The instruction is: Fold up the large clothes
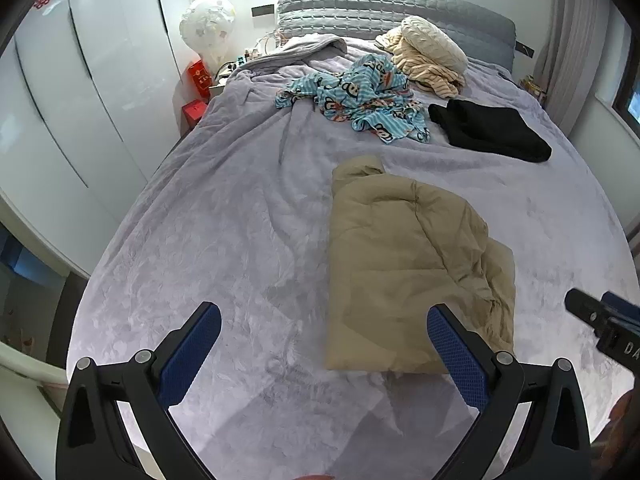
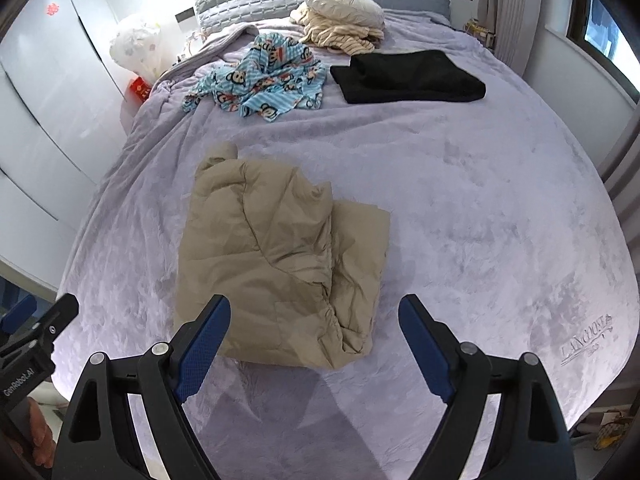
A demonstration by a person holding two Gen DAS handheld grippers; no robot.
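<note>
Right gripper (image 2: 314, 308) and left gripper (image 1: 324, 316), blue textured pads spread wide, hold nothing and hang above the near edge of the folded tan puffer jacket (image 2: 280, 256). The jacket lies on a plush lavender blanket (image 2: 480, 200). Only the right view shows the blanket's embroidered logo (image 2: 586, 338); the cartoon-print garment (image 1: 360, 96) and folded black garment (image 1: 492, 128) lie beyond.

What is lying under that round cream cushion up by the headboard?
The cream cushion rests on a crumpled beige striped garment, itself on the lilac blanket. How much garment the cushion hides cannot be seen.
</note>
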